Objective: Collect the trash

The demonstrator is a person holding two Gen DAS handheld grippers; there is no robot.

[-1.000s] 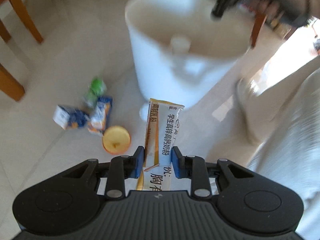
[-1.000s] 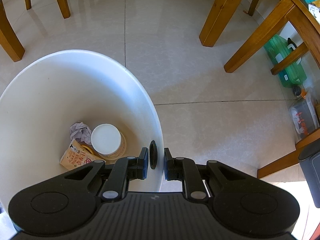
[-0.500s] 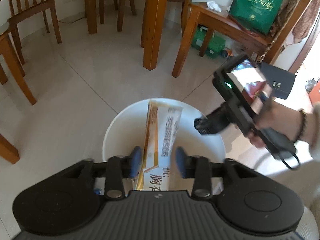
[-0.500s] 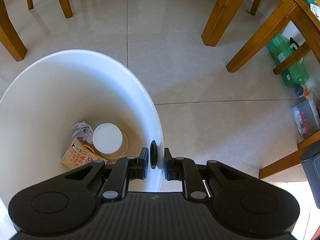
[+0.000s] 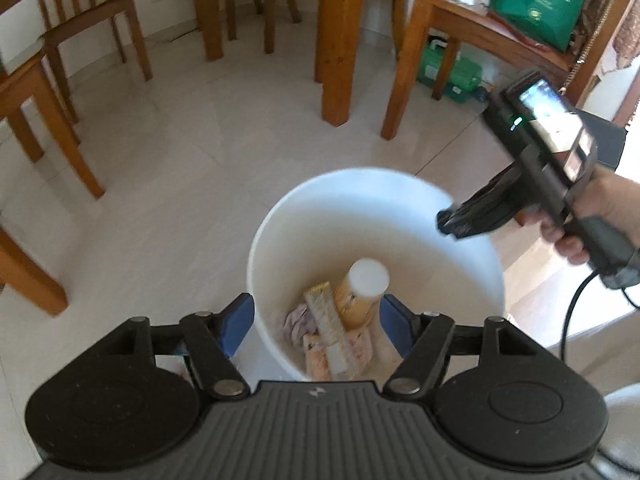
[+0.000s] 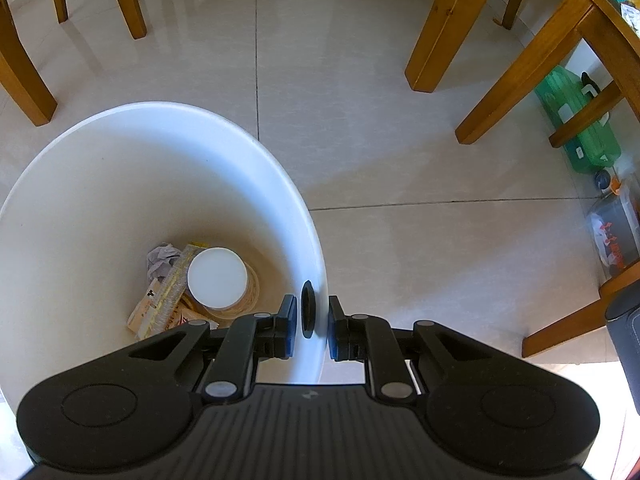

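Bucket (image 6: 256, 168) rim clamped between my right gripper (image 6: 312, 330) jaws; left gripper (image 5: 316, 326) opening, empty, milk-powder sachet (image 5: 330, 330) below inside. Risk: right grip slipping tips the bucket.

Pale tiled floor (image 6: 400, 128), white bin (image 6: 120, 152), green case (image 6: 580, 128)

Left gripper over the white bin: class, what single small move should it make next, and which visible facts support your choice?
Probably lift the left gripper clear of the white bin. Its jaws are opening with nothing between them, and the long packet already lies inside with the white-lidded cup. The right gripper is clamped on the bin's rim, steadying it.
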